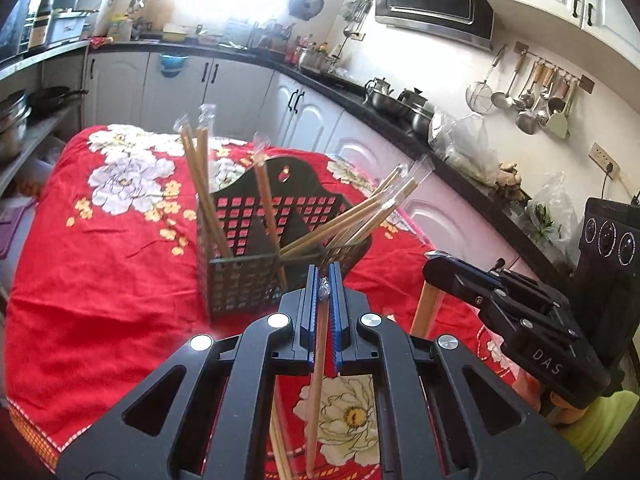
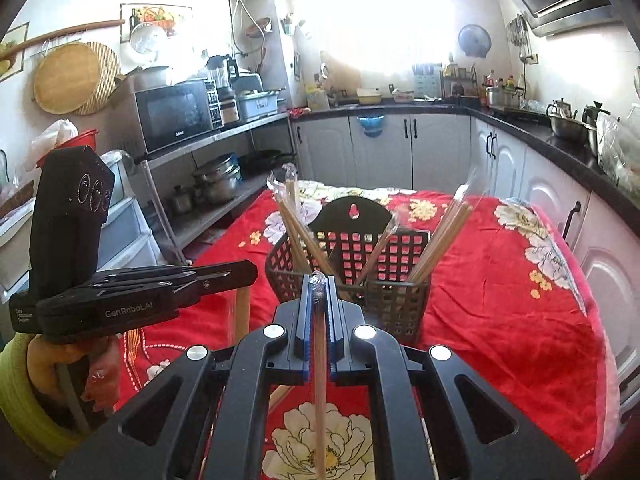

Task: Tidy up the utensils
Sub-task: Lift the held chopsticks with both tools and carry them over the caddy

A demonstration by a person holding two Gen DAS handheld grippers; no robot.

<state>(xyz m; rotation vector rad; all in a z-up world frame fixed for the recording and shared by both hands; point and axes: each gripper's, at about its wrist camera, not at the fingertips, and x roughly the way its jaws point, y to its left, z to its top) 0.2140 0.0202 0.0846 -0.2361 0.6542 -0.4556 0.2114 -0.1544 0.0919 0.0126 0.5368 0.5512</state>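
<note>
Your left gripper [image 1: 324,280] was clamped shut on a wrapped chopstick pair [image 1: 316,380], pinching it near the top, so that the crinkled clear wrapper end poked out just above the blue ridged pads while the pale wooden shaft hung down and back toward you, close to upright. From that gripper the caddy [image 1: 248,280] stood ahead and a little to the left on the red floral cloth [image 1: 80,280], its near wall just past the fingertips.

The caddy was black plastic with a square-holed lattice, an arched back panel with a hanging hole, and a divider splitting it into compartments. Wrapped chopsticks already leaned in it: some steeply in the left compartment [image 1: 204,184], a fan slanting out to the right [image 1: 360,216].

Your right gripper [image 2: 320,284] was likewise closed on its own chopstick pair [image 2: 320,400], with the same hanging, near-vertical axis and the wrapper tip showing at the top. From it the caddy [image 2: 392,300] lay ahead and slightly right.

Both hands looked about equally near. I judge each stick needed its lower tip carried forward over the rim before lowering.
</note>
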